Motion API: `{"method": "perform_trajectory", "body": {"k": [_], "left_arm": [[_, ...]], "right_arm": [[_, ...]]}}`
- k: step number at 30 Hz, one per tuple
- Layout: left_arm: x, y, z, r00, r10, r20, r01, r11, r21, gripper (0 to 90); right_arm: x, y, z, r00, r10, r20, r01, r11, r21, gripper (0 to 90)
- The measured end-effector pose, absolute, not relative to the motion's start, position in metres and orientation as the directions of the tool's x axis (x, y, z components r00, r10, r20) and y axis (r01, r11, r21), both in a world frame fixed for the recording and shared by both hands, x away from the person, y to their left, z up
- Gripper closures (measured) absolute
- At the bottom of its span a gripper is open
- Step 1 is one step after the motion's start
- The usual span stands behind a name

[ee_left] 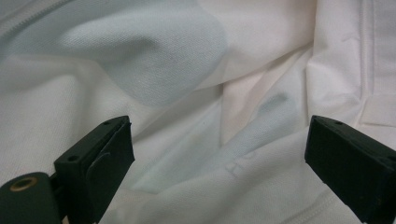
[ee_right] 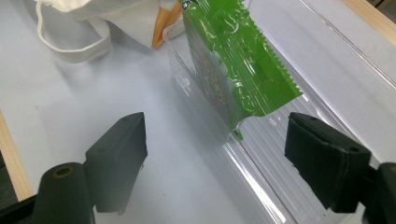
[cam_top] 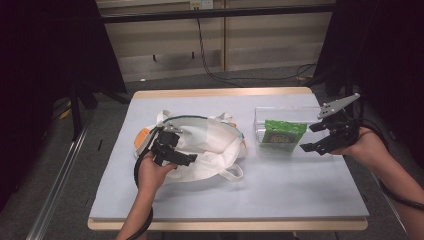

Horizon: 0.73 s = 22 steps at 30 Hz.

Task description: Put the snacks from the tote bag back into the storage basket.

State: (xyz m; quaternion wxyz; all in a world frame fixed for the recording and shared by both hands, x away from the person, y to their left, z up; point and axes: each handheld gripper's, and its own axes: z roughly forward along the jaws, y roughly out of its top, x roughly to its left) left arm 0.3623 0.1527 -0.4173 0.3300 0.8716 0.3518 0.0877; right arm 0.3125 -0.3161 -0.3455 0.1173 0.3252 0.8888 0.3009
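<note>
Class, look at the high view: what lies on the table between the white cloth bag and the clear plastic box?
Nothing: between the white cloth bag and the clear plastic box is bare table cover, as the high view shows.

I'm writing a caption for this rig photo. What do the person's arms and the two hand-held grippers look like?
Both forearms are bare, with no sleeves in view. Each hand-held gripper, left and right, is black with two blocky jaws. A black cable trails from each along the arm. The right one carries a grey three-cornered plate on top; the left has a smaller grey plate.
</note>
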Motion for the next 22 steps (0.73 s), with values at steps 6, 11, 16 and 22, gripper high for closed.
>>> {"method": "perform_trajectory", "body": {"k": [6, 11, 16, 22], "left_arm": [[0.362, 0.151, -0.418, 0.735, 0.672, -0.091, 0.559, -0.525, 0.642, 8.0], [0.363, 0.152, -0.418, 0.737, 0.670, -0.091, 0.555, -0.522, 0.648, 8.0], [0.362, 0.152, -0.416, 0.741, 0.666, -0.087, 0.552, -0.529, 0.644, 7.8], [0.362, 0.152, -0.416, 0.748, 0.658, -0.090, 0.543, -0.527, 0.654, 7.6]], "right_arm": [[0.307, -0.316, -0.351, -0.758, 0.652, -0.004, 0.510, 0.597, 0.619, 20.2], [0.300, -0.313, -0.358, -0.768, 0.641, -0.003, 0.501, 0.603, 0.621, 20.1], [0.293, -0.309, -0.363, -0.770, 0.639, -0.007, 0.499, 0.608, 0.618, 19.8], [0.287, -0.306, -0.370, -0.778, 0.628, -0.004, 0.486, 0.606, 0.629, 19.6]]}}
